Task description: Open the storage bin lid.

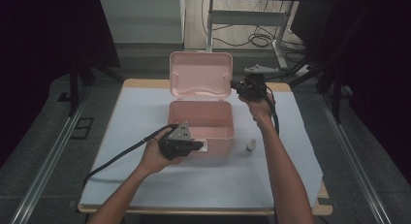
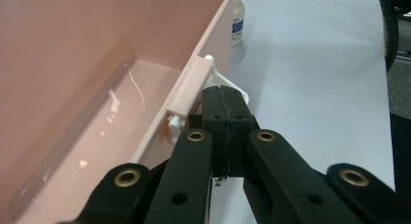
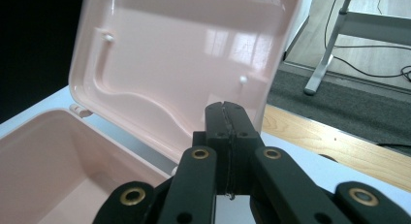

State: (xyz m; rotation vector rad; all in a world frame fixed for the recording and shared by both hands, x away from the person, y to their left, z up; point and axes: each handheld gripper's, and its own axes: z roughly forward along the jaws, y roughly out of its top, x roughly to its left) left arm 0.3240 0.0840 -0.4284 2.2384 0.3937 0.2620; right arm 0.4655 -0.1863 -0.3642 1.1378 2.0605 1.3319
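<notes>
High view: pink box (image 1: 201, 120) long axis left-right, lid (image 1: 200, 74) upright; both grippers clenched, empty.

small bottle (image 1: 250, 146) on white cloth (image 1: 145, 112)

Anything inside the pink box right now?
The box looks empty: bare pink floor in all three views. The left claw and front wall hide its near strip in the high view.

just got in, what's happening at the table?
A person works a glossy pink plastic box with two handheld grippers. Its hinged lid stands open and upright. The left gripper, jaws shut, sits at the white latch on the box's front wall. The right gripper, also shut, is at the lid's right edge. A small white bottle stands on the white table cover beside the box.
</notes>
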